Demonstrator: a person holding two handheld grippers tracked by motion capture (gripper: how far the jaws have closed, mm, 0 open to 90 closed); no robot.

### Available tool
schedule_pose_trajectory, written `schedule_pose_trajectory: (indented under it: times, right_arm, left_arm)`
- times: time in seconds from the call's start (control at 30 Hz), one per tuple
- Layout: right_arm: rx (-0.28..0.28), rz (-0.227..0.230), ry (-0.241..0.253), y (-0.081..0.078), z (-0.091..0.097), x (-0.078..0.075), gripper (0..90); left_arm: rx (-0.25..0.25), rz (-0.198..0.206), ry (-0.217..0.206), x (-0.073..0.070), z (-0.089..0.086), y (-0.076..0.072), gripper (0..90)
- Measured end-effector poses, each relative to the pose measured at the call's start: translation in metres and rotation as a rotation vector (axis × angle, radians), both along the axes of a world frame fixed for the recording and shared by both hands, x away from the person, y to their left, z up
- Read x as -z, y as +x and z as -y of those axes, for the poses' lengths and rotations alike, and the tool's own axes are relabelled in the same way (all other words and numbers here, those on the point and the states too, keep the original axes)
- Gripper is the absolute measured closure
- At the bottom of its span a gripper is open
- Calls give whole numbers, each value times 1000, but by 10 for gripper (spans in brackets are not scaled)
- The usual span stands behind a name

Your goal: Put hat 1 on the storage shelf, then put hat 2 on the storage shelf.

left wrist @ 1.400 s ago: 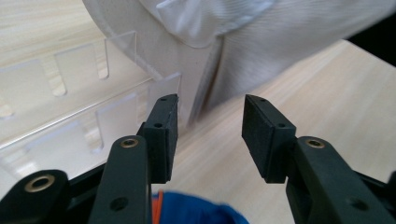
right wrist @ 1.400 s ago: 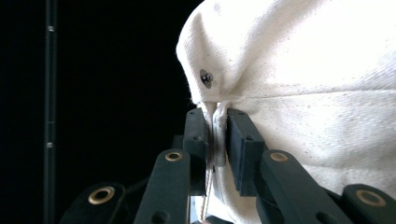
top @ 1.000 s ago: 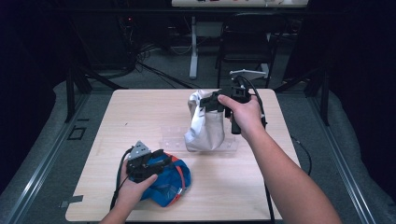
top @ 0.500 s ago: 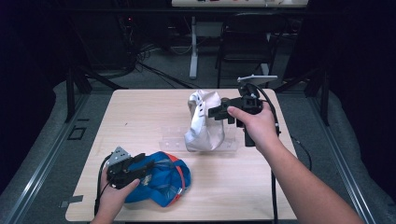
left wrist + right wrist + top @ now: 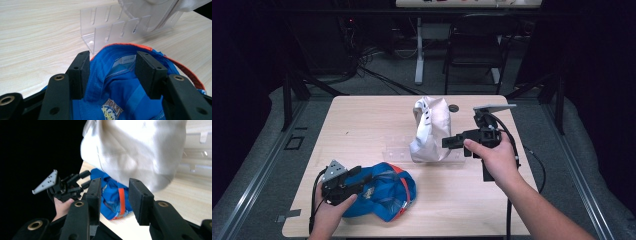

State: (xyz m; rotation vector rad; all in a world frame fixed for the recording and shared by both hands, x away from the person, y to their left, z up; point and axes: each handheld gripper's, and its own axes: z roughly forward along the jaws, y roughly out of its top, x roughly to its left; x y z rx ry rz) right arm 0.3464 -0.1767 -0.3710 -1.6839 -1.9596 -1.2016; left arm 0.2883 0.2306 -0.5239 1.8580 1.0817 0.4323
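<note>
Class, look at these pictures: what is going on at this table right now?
A person works at a wooden table with a gripper in each hand. The left gripper sits at a blue cap lying near the front edge; its jaws have just been opening and straddle the cap's fabric without pinching it. The right gripper stands open just beside a white cap propped on a clear plastic rack, not gripping it.

A pale wooden desk (image 5: 362,125) stands on grey floor (image 5: 262,165). Behind it sit a black chair (image 5: 477,45), a white post (image 5: 419,50) and tangled cables (image 5: 377,65).
</note>
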Motion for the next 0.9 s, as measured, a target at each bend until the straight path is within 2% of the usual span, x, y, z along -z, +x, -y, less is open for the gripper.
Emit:
schedule_pose_trajectory:
  times: [0.07, 0.13, 0.17, 0.47, 0.6, 0.67, 0.77, 0.8, 0.9]
  right_arm:
    - [-5, -4, 4, -2, 1, 3, 638]
    - [-7, -2, -3, -7, 3, 15, 637]
    - [-7, -2, -3, -7, 3, 15, 637]
    - [-13, 8, -36, -19, 7, 46, 628]
    - [-8, 18, -47, -23, 3, 62, 628]
    - [-14, 10, -36, -23, 1, 72, 628]
    - [-33, 11, -41, -25, -6, 92, 616]
    - [-33, 11, -41, -25, -6, 92, 616]
    - [-32, 9, -42, -26, -12, 105, 614]
  left_arm:
    - [3, -3, 4, 0, -1, 0, 465]
    - [-3, 3, 1, 1, -1, 0, 464]
    - [-2, 4, 1, 1, -1, 0, 464]
    - [-5, -9, 13, 5, -2, 2, 465]
    - [-3, -15, 18, 7, -2, 3, 465]
    - [-6, -15, 14, 7, -3, 4, 465]
    - [-11, -16, 11, 8, -3, 4, 465]
    - [-7, -17, 16, 8, -3, 4, 465]
    - [-8, -15, 18, 8, -4, 4, 464]
